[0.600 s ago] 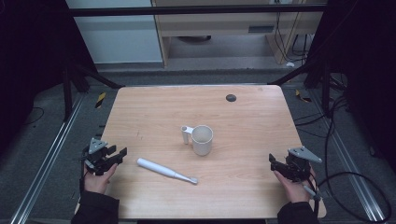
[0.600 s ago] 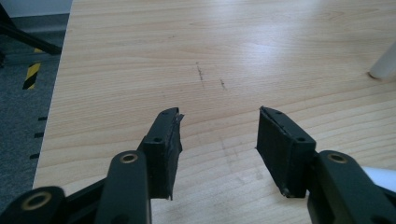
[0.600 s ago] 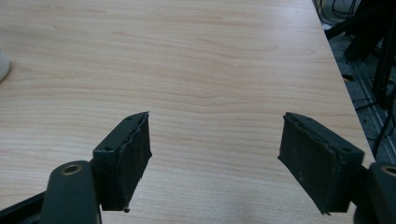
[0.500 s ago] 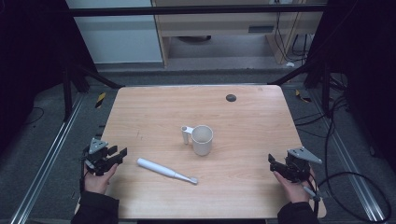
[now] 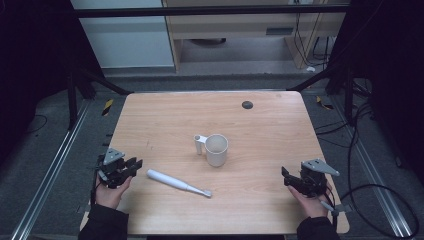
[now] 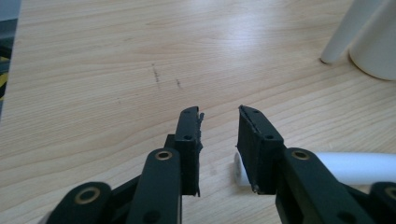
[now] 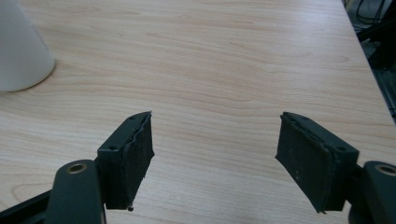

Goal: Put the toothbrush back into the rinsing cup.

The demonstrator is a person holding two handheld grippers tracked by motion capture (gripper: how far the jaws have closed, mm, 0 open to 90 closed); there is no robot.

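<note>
Toothbrush (image 5: pixel 177 183) lies flat in the lower middle of the high view, handle end toward the left hand-held gripper (image 5: pixel 131 165), likely so that end can be taken first. In the left gripper view the jaws stand apart with nothing pressed between them, the white handle (image 6: pixel 345 165) just behind the right jaw. At lower right, the right hand-held gripper (image 5: pixel 286 175) hangs released, jaws wide. Farther up the table (image 5: pixel 270 125) stands the white cup (image 5: pixel 216 149), upright, mouth free to receive it.
</note>
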